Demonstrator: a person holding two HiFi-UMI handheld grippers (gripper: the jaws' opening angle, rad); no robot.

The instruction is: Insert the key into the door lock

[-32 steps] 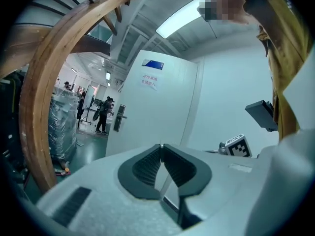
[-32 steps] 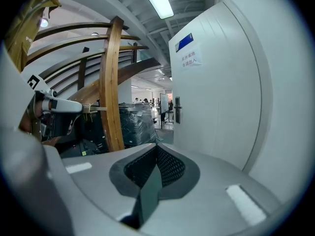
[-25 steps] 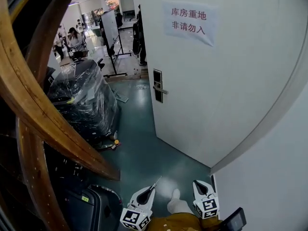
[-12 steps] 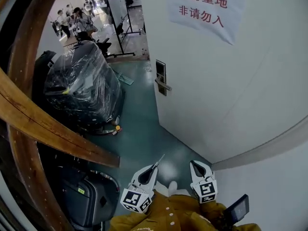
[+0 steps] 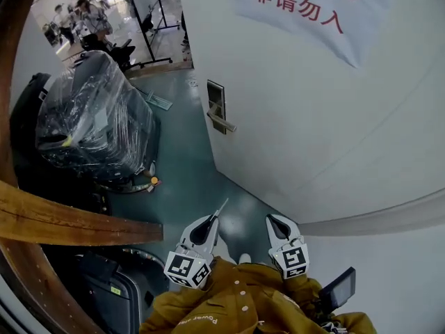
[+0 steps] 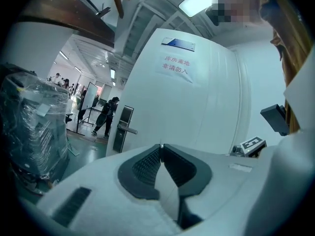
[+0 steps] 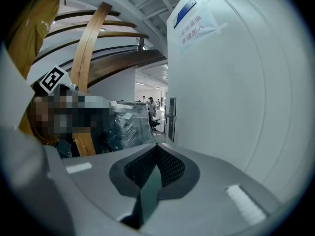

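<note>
The white door stands ajar with a dark lock plate and silver lever handle at its left edge. The lock also shows far off in the left gripper view and the right gripper view. My left gripper is low in the head view, shut on a thin silver key that sticks out forward, well short of the lock. In its own view the left gripper shows only a sliver of key at its tips. My right gripper hangs beside it, shut, holding nothing.
A paper sign with red characters hangs on the door. A plastic-wrapped machine stands left of the doorway on the green floor. A curved wooden beam and a dark case are at lower left. People are beyond the doorway.
Both grippers and the head camera have moved toward the door. The lock and sign look nearer and larger. Both grippers' jaws look the same, and the key stays in the left one.
</note>
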